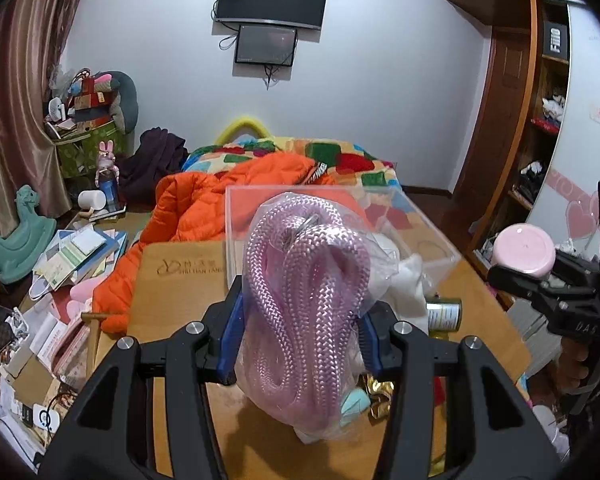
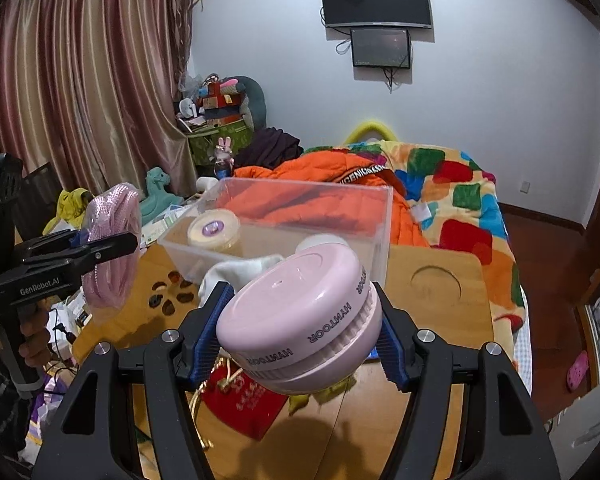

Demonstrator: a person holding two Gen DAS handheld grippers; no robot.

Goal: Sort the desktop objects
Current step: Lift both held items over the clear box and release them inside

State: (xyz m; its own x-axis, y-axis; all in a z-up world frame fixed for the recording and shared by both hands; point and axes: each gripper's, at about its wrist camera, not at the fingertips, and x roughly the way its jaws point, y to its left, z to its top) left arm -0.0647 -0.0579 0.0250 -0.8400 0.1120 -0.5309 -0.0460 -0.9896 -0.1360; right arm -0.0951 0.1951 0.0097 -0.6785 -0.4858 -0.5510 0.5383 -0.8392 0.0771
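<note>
My left gripper (image 1: pixel 300 312) is shut on a clear bag of coiled pink rope (image 1: pixel 304 292), held up above the wooden table (image 1: pixel 172 308). In the right wrist view the same pink rope (image 2: pixel 112 240) hangs at the left in that gripper (image 2: pixel 112 246). My right gripper (image 2: pixel 300 332) is shut on a round pink device (image 2: pixel 300 320) lettered HYVITOOR, tilted in the air. The pink device (image 1: pixel 524 252) also shows at the right edge of the left wrist view. Ahead stands a clear plastic bin (image 2: pixel 284 224) holding a tape roll (image 2: pixel 214 229).
On the table lie a white cloth (image 2: pixel 240 272), a red pouch (image 2: pixel 244 400), a small tin can (image 1: pixel 444 312) and gold wrapping (image 1: pixel 380 396). Behind it is a bed with an orange jacket (image 1: pixel 204 208). Books and clutter (image 1: pixel 76 256) cover the floor at left.
</note>
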